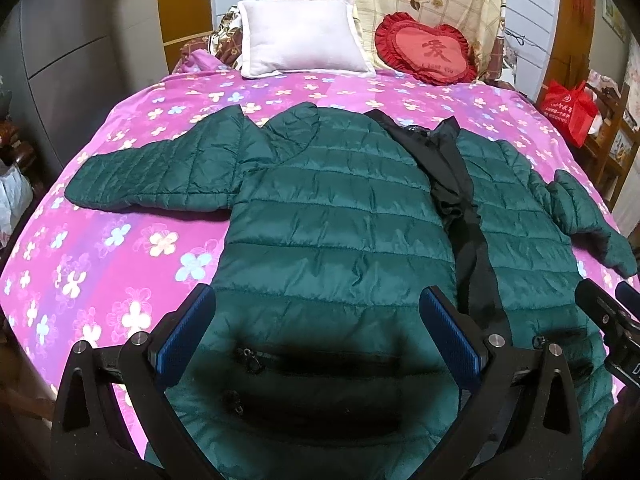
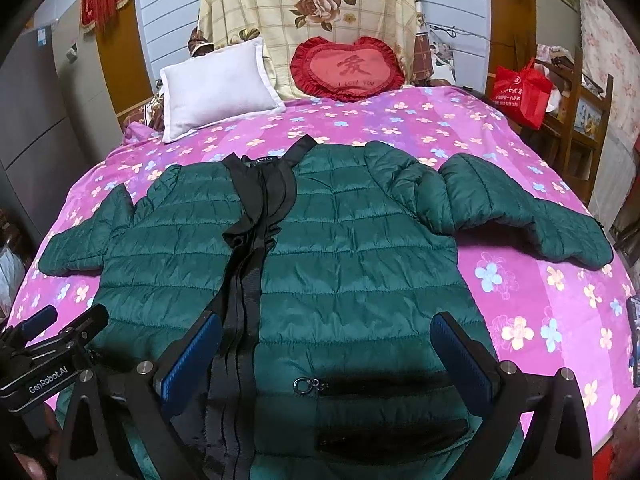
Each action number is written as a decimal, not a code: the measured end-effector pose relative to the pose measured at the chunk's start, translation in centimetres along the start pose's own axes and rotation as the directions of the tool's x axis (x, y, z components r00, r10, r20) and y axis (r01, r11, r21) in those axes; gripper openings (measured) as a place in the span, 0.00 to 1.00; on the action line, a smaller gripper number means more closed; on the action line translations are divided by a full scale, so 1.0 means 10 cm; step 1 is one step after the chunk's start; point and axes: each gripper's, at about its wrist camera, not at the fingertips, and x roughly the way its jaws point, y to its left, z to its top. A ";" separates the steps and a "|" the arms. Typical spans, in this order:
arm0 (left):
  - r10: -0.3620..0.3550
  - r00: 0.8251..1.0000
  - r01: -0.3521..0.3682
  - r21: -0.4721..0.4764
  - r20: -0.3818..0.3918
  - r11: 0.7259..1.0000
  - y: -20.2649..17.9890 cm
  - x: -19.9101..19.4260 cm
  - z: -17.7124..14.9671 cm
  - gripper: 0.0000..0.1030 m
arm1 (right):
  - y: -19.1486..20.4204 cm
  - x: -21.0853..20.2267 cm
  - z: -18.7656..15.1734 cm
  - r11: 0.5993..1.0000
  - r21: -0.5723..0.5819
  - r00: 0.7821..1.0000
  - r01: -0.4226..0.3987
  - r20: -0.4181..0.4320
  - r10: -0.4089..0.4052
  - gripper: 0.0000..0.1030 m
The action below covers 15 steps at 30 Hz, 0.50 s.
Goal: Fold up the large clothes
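Green quilted nylon fills the middle of both my views: a dark green puffer jacket [image 1: 340, 216] lies flat, front side up, on a bed [image 1: 132, 240] covered in pink fabric printed with pale flowers. Its long axis runs from the hem at the bottom of each frame up to the collar near the middle, so the neck points toward the pillows at the top. One sleeve reaches toward the left edge, the other toward the right, both roughly crosswise to the body. Down the front runs a black zipper placket [image 2: 244, 264], open near the collar, where black lining shows. A zipped pocket with a ring pull [image 2: 306, 385] sits low on the panel in my right wrist view.

Readable writing: "GenRobot.AI" on the other gripper's body at the lower left of the right wrist view, and "I LOVE YOU" under a large character on a red heart-shaped cushion [image 2: 350, 68] at the top. A white pillow [image 1: 300, 38] leans beside it. A red bag [image 2: 520, 88] at upper right carries white print I cannot read.

My left gripper [image 1: 316, 328] hangs over the hem with its blue-padded fingers [image 1: 182, 334] spread wide, nothing pinched. My right gripper [image 2: 326, 356] likewise stands wide apart above the lower front, gripping nothing.
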 end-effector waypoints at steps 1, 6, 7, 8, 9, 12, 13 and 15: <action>-0.002 1.000 0.002 -0.002 0.000 1.000 0.00 -0.01 0.00 0.99 | -0.01 0.01 0.00 1.000 0.001 1.000 0.002 -0.008 -0.002 1.00; -0.007 1.000 0.007 -0.005 -0.005 1.000 0.00 -0.07 -0.04 0.99 | 0.02 -0.04 -0.05 1.000 0.019 1.000 -0.012 -0.011 0.012 1.00; -0.007 1.000 0.007 -0.003 -0.007 1.000 -0.01 -0.08 -0.05 0.99 | 0.03 -0.04 -0.07 1.000 0.023 1.000 -0.019 -0.012 0.020 1.00; -0.011 1.000 0.011 -0.002 -0.011 1.000 -0.02 -0.09 -0.07 0.99 | 0.04 -0.04 -0.09 1.000 0.022 1.000 -0.019 -0.014 0.020 1.00; -0.014 1.000 0.014 0.000 -0.015 1.000 -0.02 -0.10 -0.08 0.99 | 0.04 -0.04 -0.11 1.000 0.020 1.000 -0.017 -0.017 0.017 1.00; -0.013 1.000 0.013 0.007 -0.028 1.000 -0.02 -0.10 -0.15 0.99 | 0.03 -0.09 -0.13 0.998 0.047 0.999 -0.044 -0.016 0.045 1.00; -0.012 0.999 0.013 0.008 -0.033 1.000 -0.02 -0.10 -0.17 0.99 | 0.03 -0.09 -0.14 0.999 0.036 0.999 -0.030 -0.020 0.031 1.00; -0.009 0.999 0.009 0.008 -0.037 1.000 0.00 -0.10 -0.20 0.99 | 0.03 -0.08 -0.15 1.000 0.021 1.000 -0.016 -0.015 0.016 1.00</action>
